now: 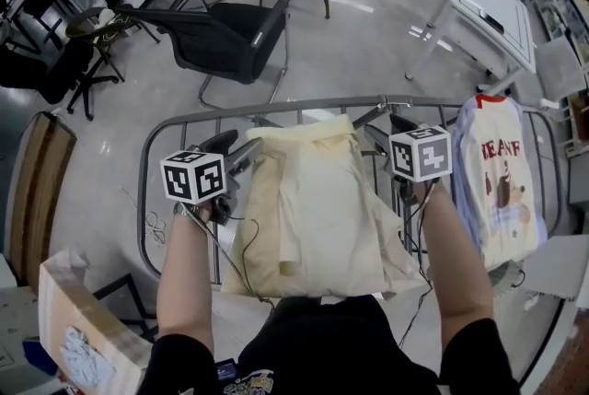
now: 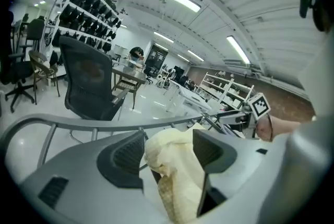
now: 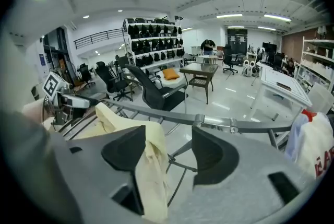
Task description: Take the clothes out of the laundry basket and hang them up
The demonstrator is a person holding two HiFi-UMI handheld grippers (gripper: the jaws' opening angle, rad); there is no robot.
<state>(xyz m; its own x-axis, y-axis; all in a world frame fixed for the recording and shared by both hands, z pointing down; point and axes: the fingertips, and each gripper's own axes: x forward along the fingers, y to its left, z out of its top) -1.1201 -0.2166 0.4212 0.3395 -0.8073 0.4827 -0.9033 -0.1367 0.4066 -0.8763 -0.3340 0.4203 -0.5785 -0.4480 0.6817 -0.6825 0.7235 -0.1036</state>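
A cream garment [image 1: 313, 218] lies spread over the bars of a grey metal drying rack [image 1: 276, 108] in front of me. My left gripper [image 1: 241, 154] is at its left top corner, shut on a bunched fold of the cream garment [image 2: 175, 165] between its pads. My right gripper [image 1: 386, 131] is at the right top corner with its jaws wide apart. There the cream cloth [image 3: 151, 165] hangs against the left pad only, with a clear gap to the other pad. The rack's curved rail [image 3: 229, 125] runs just beyond the right gripper [image 3: 169, 155].
A white printed shirt [image 1: 502, 186] hangs on the rack's right end. Beyond the rack stand a black office chair [image 1: 225, 34] and a white table [image 1: 492, 6]. A cardboard box [image 1: 83, 329] sits at my lower left.
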